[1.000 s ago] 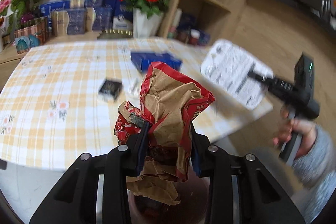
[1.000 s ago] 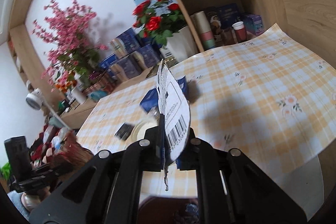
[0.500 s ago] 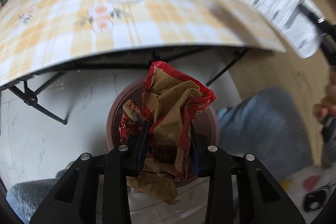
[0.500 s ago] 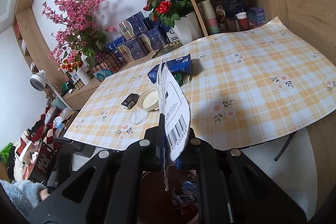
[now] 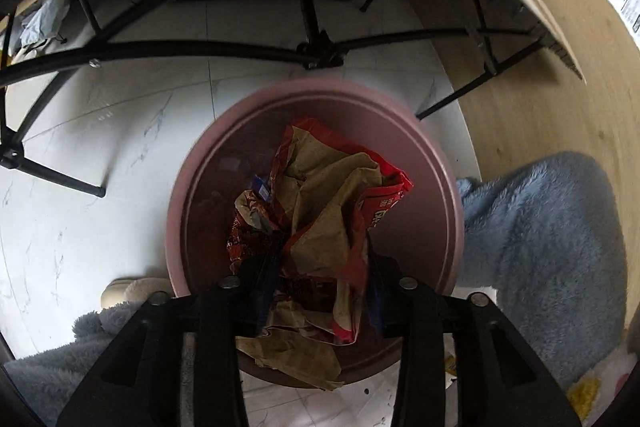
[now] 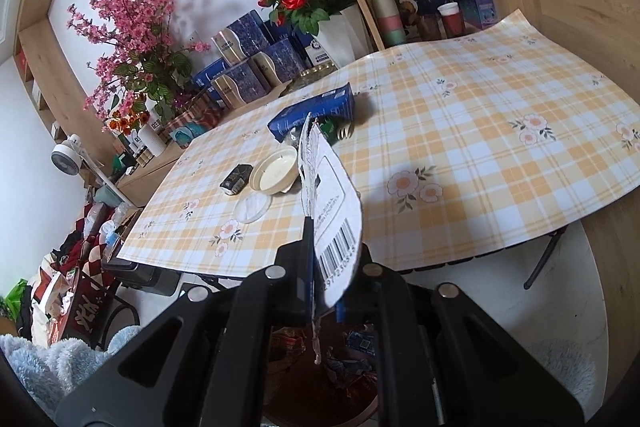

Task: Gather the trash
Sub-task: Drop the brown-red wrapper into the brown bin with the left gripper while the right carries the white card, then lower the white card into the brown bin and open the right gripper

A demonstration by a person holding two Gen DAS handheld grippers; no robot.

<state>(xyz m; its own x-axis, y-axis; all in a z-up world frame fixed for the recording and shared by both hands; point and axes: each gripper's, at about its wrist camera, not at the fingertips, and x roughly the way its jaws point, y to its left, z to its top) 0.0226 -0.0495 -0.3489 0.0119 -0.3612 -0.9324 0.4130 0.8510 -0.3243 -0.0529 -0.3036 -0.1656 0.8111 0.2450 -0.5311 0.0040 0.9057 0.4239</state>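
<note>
Crumpled wrapper point(image 5: 324, 211) over trash bin point(image 5: 436, 163)

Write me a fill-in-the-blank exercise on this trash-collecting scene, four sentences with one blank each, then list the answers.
1. The crumpled red and brown wrapper between the left gripper's opening jaws hangs over a round, pink ____.
2. The right gripper is shut on a white lid printed with a black ____.
3. The tablecloth has a yellow and white ____ pattern with flowers.
4. The flowers in the white vase are ____.

Answers: bin; barcode; checked; red
</note>
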